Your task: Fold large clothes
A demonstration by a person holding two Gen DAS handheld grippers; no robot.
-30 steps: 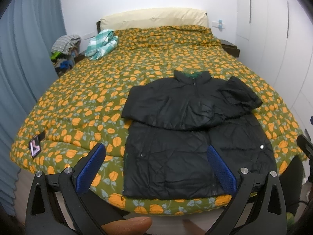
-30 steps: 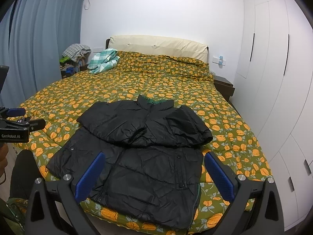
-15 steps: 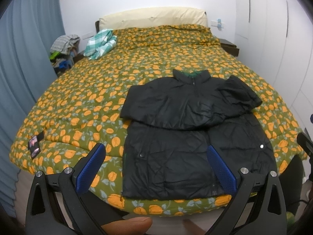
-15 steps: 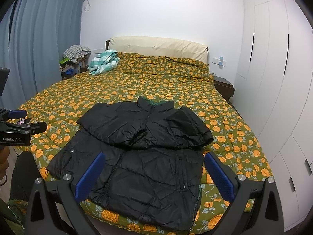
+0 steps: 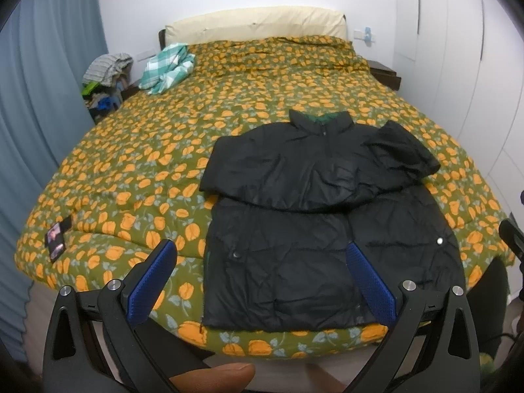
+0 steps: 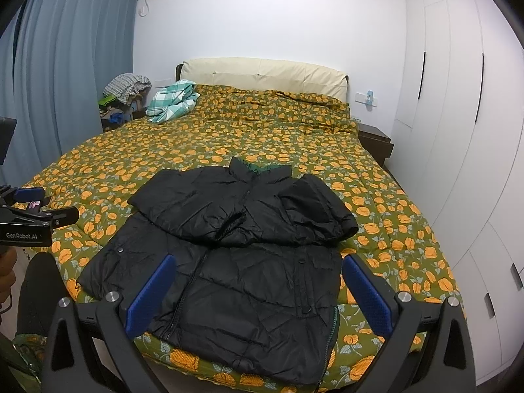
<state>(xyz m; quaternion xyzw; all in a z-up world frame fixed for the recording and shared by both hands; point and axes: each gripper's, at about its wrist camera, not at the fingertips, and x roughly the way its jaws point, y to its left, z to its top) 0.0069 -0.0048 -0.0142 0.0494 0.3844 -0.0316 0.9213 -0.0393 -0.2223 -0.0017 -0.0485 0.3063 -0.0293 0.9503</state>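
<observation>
A black puffer jacket (image 5: 321,216) (image 6: 235,249) lies flat near the foot of the bed, collar toward the headboard, both sleeves folded across its chest. My left gripper (image 5: 260,252) hovers open in front of the jacket's hem, nothing between its blue pads. My right gripper (image 6: 255,263) is also open and empty, held above the hem from the other side. The left gripper's body (image 6: 29,226) shows at the left edge of the right wrist view. A thumb (image 5: 216,376) rests at the bottom of the left wrist view.
The bed carries a green quilt with orange flowers (image 5: 157,150). A teal plaid cloth (image 6: 172,103) lies near the cream headboard (image 6: 262,75). A pile of clothes (image 6: 126,95) stands by the blue curtain (image 6: 65,82). White wardrobes (image 6: 458,131) line the right wall, beside a dark nightstand (image 6: 376,142).
Both views have shifted only slightly; the jacket lies as before and both grippers stay open.
</observation>
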